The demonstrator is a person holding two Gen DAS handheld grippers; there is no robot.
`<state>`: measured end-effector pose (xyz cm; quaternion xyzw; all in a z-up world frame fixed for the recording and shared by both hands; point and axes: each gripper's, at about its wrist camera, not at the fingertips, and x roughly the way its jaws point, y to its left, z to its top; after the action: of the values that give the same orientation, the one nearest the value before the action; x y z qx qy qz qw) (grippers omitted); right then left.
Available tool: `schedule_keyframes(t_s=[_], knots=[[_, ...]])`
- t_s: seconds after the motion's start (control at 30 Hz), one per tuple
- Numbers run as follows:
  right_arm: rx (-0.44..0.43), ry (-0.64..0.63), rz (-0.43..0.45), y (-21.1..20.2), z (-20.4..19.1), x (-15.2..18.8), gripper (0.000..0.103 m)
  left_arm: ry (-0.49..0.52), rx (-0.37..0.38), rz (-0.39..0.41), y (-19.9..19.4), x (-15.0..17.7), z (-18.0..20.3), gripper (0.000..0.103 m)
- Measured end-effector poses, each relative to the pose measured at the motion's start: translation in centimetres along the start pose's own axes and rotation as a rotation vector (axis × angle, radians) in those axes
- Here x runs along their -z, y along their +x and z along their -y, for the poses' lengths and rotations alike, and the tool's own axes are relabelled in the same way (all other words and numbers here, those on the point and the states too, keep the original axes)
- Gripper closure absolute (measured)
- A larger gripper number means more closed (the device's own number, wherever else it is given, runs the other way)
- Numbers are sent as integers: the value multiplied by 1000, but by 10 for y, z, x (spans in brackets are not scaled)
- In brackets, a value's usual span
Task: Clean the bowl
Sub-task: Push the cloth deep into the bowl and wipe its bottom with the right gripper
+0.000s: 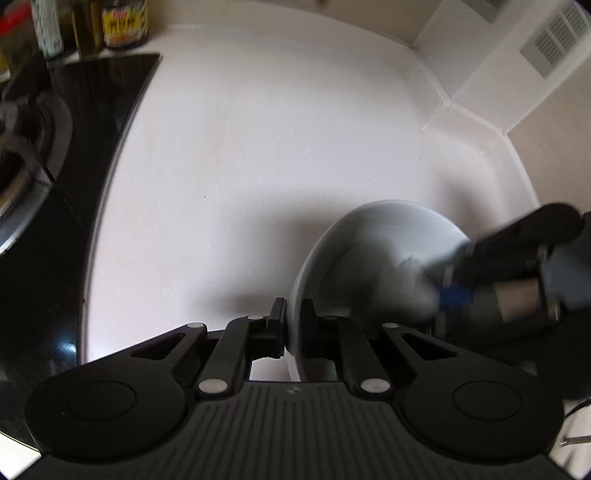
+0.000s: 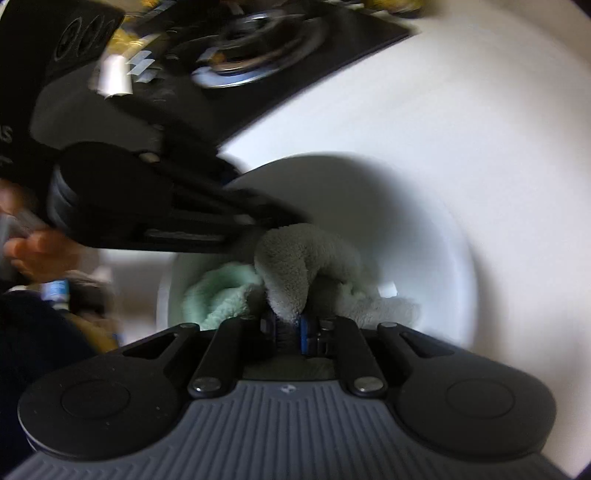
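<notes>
A white bowl (image 1: 373, 236) stands tilted on the pale counter, its near rim pinched between the black fingers of my left gripper (image 1: 293, 325), which is shut on it. In the right wrist view the same bowl (image 2: 424, 236) fills the middle, with a fluffy grey and mint-green cloth (image 2: 303, 266) lying inside it. My right gripper (image 2: 291, 326) is shut on that cloth, down in the bowl. From the left wrist view the right gripper (image 1: 443, 284) comes in blurred from the right, its tip inside the bowl. The left gripper's body (image 2: 155, 206) crosses the upper left of the right wrist view.
A black glass hob (image 1: 92, 122) with a burner lies left of the counter (image 1: 258, 147). Sauce bottles and jars (image 1: 123, 24) stand at the back left. A tiled wall corner (image 1: 480, 85) with a vent closes the right side. A person's hand (image 2: 33, 247) shows at left.
</notes>
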<state>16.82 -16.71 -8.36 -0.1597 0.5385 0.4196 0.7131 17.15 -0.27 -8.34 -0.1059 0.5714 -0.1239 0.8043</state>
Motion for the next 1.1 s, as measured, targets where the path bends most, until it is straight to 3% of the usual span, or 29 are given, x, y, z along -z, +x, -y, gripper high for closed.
schedule_keyframes(t_s=[0.07,0.2,0.23,0.33,0.4,0.6,0.7,0.77,0.83,0.93,1.0,1.1], knots=[[98,94,100,-6,9,-1,95,-13,9,11,-1,-1,-4,97],[106,105,183,1,-4,5,93,-57,40,0,-1,-4,-14,95],[69,124,174,6,-6,7,93,-55,35,1,-2,-3,-14,96],[88,61,182,12,-22,11,92,-42,10,9,-3,-3,-10,97],[5,107,160,14,-19,9,92,-46,5,6,-3,-4,-9,98],[-73,-75,21,13,-37,-5,92,-25,9,-35,-4,-16,-7,96],[-17,-90,-9,7,-42,-10,93,6,2,-28,-8,-21,-3,95],[83,-47,46,2,-39,-10,93,24,2,-15,-9,-23,-2,94],[108,6,109,1,-35,-4,93,45,-23,-3,-9,-25,2,92],[85,46,168,5,-34,4,93,92,-55,21,-7,-27,8,90],[0,77,205,7,-31,7,93,105,-58,30,-6,-27,10,89],[-118,90,171,5,-25,12,92,107,-54,40,-7,-26,9,89]])
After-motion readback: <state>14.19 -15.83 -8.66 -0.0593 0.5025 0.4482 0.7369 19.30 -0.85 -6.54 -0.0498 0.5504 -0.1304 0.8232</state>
